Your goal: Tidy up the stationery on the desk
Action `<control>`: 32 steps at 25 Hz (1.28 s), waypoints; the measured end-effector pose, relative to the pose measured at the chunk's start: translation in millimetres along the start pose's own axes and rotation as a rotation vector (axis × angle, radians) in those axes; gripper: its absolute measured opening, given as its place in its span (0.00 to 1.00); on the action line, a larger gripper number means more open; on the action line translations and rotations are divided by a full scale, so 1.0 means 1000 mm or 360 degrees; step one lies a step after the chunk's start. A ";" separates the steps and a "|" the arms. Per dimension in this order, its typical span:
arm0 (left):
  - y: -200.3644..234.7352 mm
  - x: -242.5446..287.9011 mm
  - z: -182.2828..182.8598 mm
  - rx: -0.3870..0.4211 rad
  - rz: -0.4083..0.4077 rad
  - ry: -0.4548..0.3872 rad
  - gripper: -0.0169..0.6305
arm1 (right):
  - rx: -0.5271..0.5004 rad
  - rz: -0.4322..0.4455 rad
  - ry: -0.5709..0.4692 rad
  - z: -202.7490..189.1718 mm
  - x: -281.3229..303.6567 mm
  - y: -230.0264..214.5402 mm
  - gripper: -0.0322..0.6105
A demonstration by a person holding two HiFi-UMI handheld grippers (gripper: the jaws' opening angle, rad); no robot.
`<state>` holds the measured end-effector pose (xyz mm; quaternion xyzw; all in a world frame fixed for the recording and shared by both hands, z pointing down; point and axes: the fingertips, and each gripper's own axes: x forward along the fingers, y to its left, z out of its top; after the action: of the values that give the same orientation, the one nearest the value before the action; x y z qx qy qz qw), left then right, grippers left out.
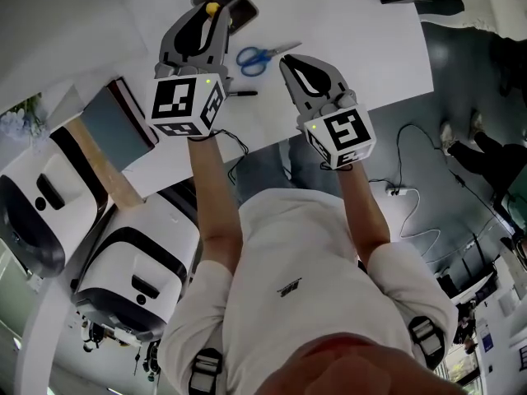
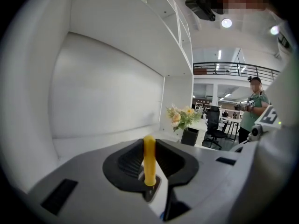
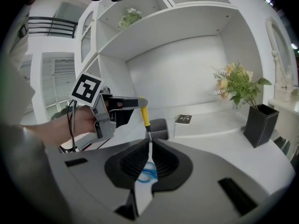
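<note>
Shirt: white T-shirt point(image 1: 280, 303) fills the near view, with both forearms reaching far over the desk.
Desk: white desk top point(image 1: 370, 48), mostly bare.
Notebook: grey-blue covered notebook point(image 1: 115, 126) lies at the left edge.
Left gripper: left gripper point(image 1: 207, 16) is clamped on a yellow plastic pen point(image 2: 149, 160), held tip-down just at the holder's left rim.
Right gripper: right gripper point(image 3: 150, 148) has its jaws pressed together on nothing, hovering near the scissors.
Holder: dark grey rectangular pen holder point(image 3: 159, 133) stands at the far edge; its contents are hidden.
Scissors: blue-handled scissors point(image 1: 257, 57) lie flat between the grippers.
Black pen: thin black pen point(image 1: 239, 93) lies just right of the left gripper's cube.
Progress: early, I judge. The yellow pen is not yet dropped in, and the scissors, black pen and notebook are left.
</note>
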<state>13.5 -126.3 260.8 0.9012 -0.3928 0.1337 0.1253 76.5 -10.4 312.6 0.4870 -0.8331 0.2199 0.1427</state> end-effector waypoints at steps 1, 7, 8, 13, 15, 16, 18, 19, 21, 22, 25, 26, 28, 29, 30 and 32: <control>0.002 0.002 -0.004 -0.0007 0.0009 0.0010 0.03 | 0.0000 0.0001 0.0004 -0.001 0.000 0.000 0.07; 0.009 0.005 -0.027 -0.0073 0.0079 0.0032 0.03 | -0.0023 0.0026 0.0048 -0.011 0.008 0.004 0.07; 0.010 0.004 -0.027 -0.0080 0.0093 0.0024 0.03 | -0.0033 0.0034 0.0050 -0.011 0.009 0.004 0.07; 0.012 -0.012 -0.024 -0.0099 0.0146 -0.0029 0.03 | -0.0084 0.0073 0.0063 -0.010 0.014 0.012 0.07; 0.009 -0.023 -0.025 -0.0098 0.0154 -0.0040 0.03 | -0.0099 0.0091 0.0080 -0.010 0.016 0.018 0.07; 0.007 -0.029 -0.026 -0.0097 0.0156 -0.0042 0.03 | -0.0109 0.0103 0.0087 -0.011 0.017 0.022 0.07; 0.002 -0.042 -0.032 -0.0097 0.0166 -0.0037 0.03 | -0.0131 0.0131 0.0100 -0.013 0.021 0.029 0.07; 0.000 -0.048 -0.036 -0.0101 0.0174 -0.0031 0.03 | -0.0144 0.0146 0.0108 -0.014 0.023 0.033 0.07; -0.004 -0.062 -0.045 -0.0116 0.0196 -0.0020 0.03 | -0.0173 0.0179 0.0125 -0.018 0.027 0.041 0.07; -0.005 -0.068 -0.050 -0.0124 0.0208 -0.0015 0.03 | -0.0188 0.0195 0.0132 -0.019 0.030 0.046 0.07; -0.007 -0.086 -0.066 -0.0146 0.0247 0.0003 0.03 | -0.0228 0.0241 0.0156 -0.025 0.038 0.057 0.07; -0.008 -0.092 -0.071 -0.0155 0.0263 0.0008 0.03 | -0.0241 0.0255 0.0166 -0.027 0.040 0.060 0.07; -0.006 -0.104 -0.084 -0.0173 0.0297 0.0023 0.03 | -0.0269 0.0283 0.0185 -0.032 0.045 0.067 0.07; -0.005 -0.110 -0.091 -0.0183 0.0316 0.0032 0.03 | -0.0285 0.0297 0.0194 -0.034 0.047 0.071 0.07; -0.003 -0.116 -0.097 -0.0195 0.0336 0.0039 0.03 | -0.0302 0.0311 0.0203 -0.036 0.050 0.075 0.07; 0.000 -0.128 -0.109 -0.0223 0.0371 0.0049 0.03 | -0.0337 0.0340 0.0223 -0.041 0.055 0.083 0.07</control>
<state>-86.0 -4.1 319.3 0.8364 -0.5011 0.1333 0.1775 -22.0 4.3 353.6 0.3614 -0.8867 0.1783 0.2267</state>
